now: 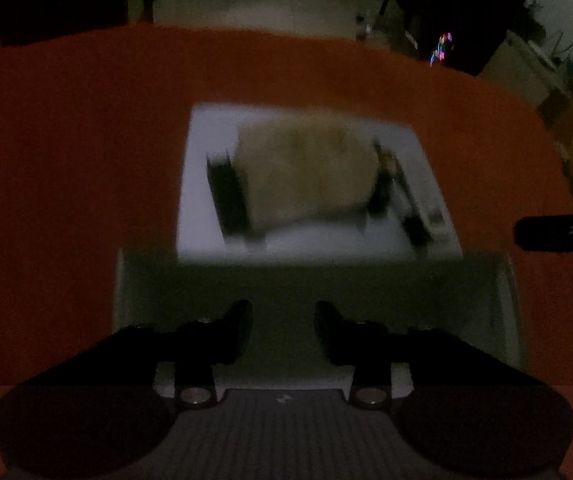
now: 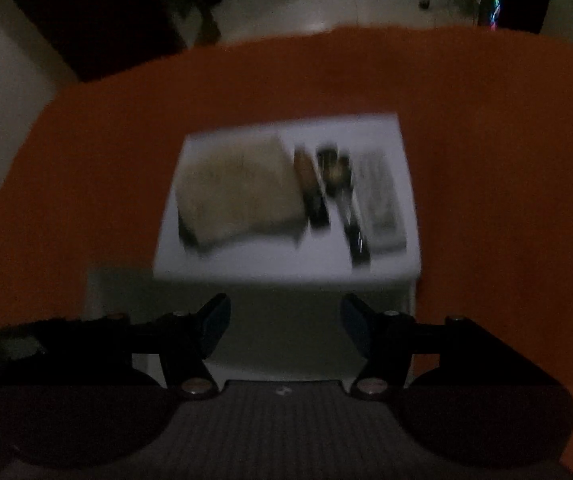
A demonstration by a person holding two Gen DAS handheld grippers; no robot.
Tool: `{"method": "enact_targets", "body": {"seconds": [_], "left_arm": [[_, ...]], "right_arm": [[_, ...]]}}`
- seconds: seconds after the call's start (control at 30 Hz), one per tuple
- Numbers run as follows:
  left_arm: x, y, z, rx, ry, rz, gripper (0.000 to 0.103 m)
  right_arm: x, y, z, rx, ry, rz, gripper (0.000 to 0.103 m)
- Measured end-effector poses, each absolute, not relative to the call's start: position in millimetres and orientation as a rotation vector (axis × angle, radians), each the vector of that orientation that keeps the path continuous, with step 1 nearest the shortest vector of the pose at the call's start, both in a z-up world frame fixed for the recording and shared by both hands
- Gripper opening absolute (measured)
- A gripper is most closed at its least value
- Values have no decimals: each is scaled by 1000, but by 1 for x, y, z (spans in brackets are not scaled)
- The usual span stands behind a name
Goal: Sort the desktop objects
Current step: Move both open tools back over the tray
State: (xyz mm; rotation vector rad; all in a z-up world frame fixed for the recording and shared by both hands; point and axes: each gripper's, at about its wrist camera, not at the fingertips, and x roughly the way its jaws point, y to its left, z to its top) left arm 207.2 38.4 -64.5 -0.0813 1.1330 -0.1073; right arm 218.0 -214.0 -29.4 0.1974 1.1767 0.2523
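Everything is dim and blurred. A white tray rests on an orange table. On it lies a flat beige item. A dark oblong thing lies left of it. To its right are a brown and black stick, a dark pen-like thing and a pale flat packet. My left gripper hangs above the tray's near side, open, with nothing between its fingers. My right gripper hovers there too, open wider and empty.
A shadowed grey-green panel adjoins the tray's near edge under both grippers. A dark bar juts in from the right edge of the left wrist view. Beyond the table's far edge are a pale floor and dark furniture.
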Motion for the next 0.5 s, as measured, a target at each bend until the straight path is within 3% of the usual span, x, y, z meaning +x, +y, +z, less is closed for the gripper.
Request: {"method": "enact_targets", "body": {"seconds": [0.17,0.5], "left_arm": [[267,38,-71,-83,1112,-70,37],[314,53,-117,-93,1220,-29,37]], "right_arm": [[273,-204,-26,155,1151,250,65],[335,-214,-94,64,1263,189,64]]}}
